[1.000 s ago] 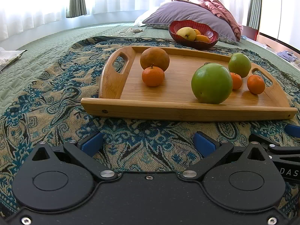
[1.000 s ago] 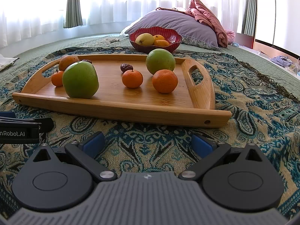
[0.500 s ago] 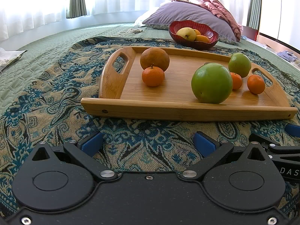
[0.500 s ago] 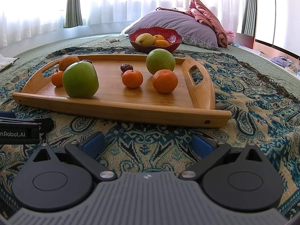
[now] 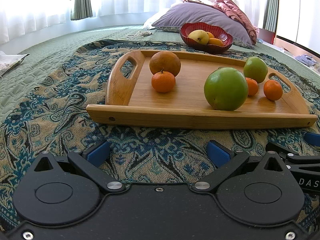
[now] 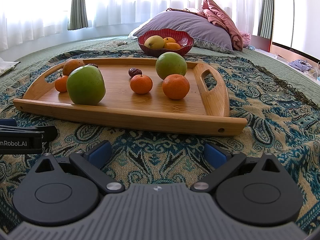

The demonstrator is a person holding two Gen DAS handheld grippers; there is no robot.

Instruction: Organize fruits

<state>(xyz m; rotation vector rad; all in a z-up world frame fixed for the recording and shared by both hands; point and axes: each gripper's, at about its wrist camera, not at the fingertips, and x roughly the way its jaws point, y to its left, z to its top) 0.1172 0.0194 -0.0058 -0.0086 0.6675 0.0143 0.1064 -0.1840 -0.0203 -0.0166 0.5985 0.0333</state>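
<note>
A bamboo tray (image 5: 180,118) (image 6: 120,116) lies on a patterned throw. On it are a large green apple (image 5: 226,89) (image 6: 86,85), a second green fruit (image 5: 255,69) (image 6: 171,63), a big orange (image 5: 165,63) (image 6: 72,66), three small mandarins (image 5: 163,81) (image 6: 141,84) (image 6: 175,86) and a dark date (image 6: 135,72). Behind it a red bowl (image 5: 206,46) (image 6: 166,49) holds a yellow pear (image 6: 154,42) and oranges. My left gripper (image 5: 158,152) and right gripper (image 6: 158,151) rest low before the tray's near edge, both open and empty.
A purple pillow (image 5: 200,18) and pink cloth (image 6: 222,22) lie behind the bowl. A cable (image 5: 138,34) and a paper packet (image 5: 10,64) sit on the green quilt. The other gripper shows at each view's side edge (image 6: 22,138).
</note>
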